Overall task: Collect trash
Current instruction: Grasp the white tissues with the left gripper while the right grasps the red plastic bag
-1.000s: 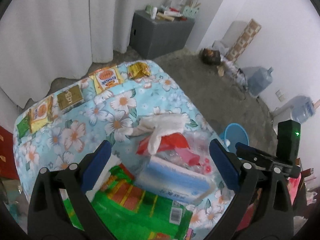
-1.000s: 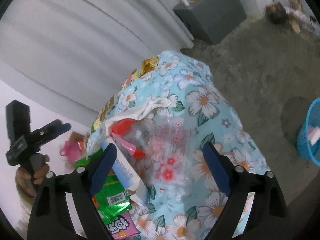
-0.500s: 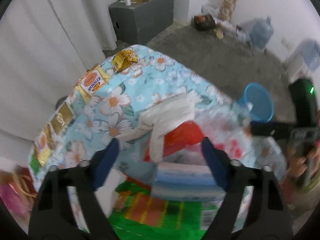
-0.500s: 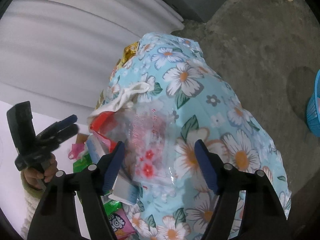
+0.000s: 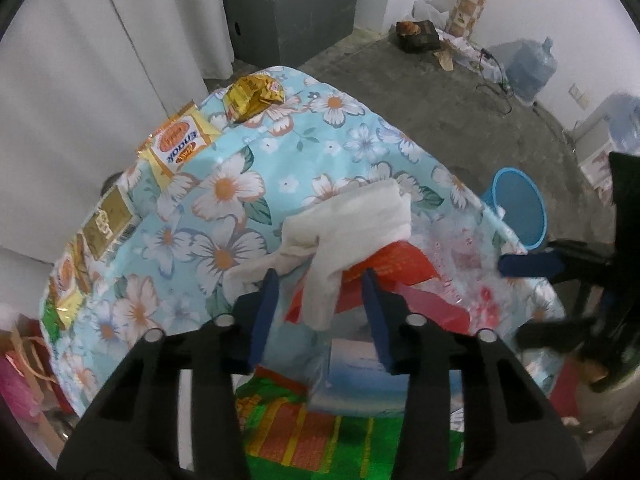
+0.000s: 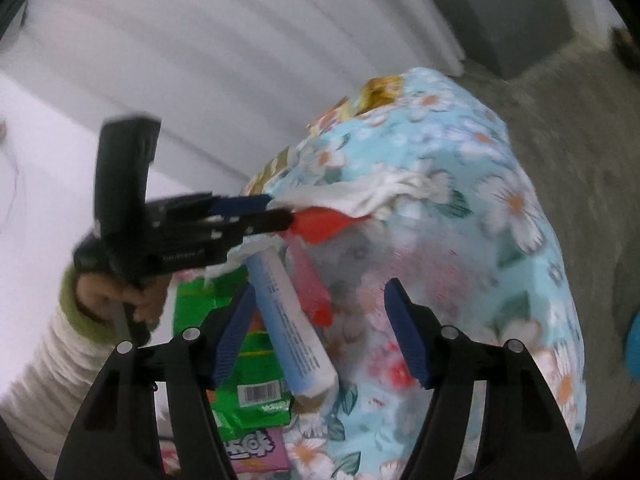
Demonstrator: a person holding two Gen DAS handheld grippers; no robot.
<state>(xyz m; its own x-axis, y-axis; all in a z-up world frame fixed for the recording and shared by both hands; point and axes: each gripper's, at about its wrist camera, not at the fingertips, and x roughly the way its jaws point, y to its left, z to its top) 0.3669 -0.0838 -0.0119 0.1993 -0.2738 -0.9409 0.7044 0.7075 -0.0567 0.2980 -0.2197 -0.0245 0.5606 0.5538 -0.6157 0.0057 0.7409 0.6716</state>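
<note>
Step in hand: picking the crumpled white tissue [image 5: 352, 220] off the heap of rubbish on the tabletop covered with a pale-blue flowered cloth [image 5: 224, 184].
Where the trash lies: the tissue sits on top of a red plastic wrapper [image 5: 392, 268], with a pale-blue tube [image 6: 288, 320] and a green snack packet [image 5: 304, 432] under and beside it; more packets, among them a crumpled gold foil wrapper [image 5: 252, 94], line the far edge of the cloth.
Left tongs [image 5: 320, 312]: narrow and closing, with the hanging tail of the tissue between the blue pads; whether they press it yet I cannot tell for sure, as a gap shows on both sides.
Right tongs [image 6: 320, 332]: about half wide and empty, hovering over the tube and a clear plastic bag with red print [image 6: 384, 288], gripping nothing.
Bin: a round blue plastic basket [image 5: 516, 208] stands on the floor beyond the tabletop's right edge.
Next move, as I judge it: finish the pinch on the tissue, lift it clear without dragging the red wrapper along, then carry it over to the basket.
Change from a second ago: the left tongs were wide then, framing the whole heap from higher up; now they have dropped closer and drawn in round the tissue. The right tongs have narrowed a little and swung nearer the heap.
</note>
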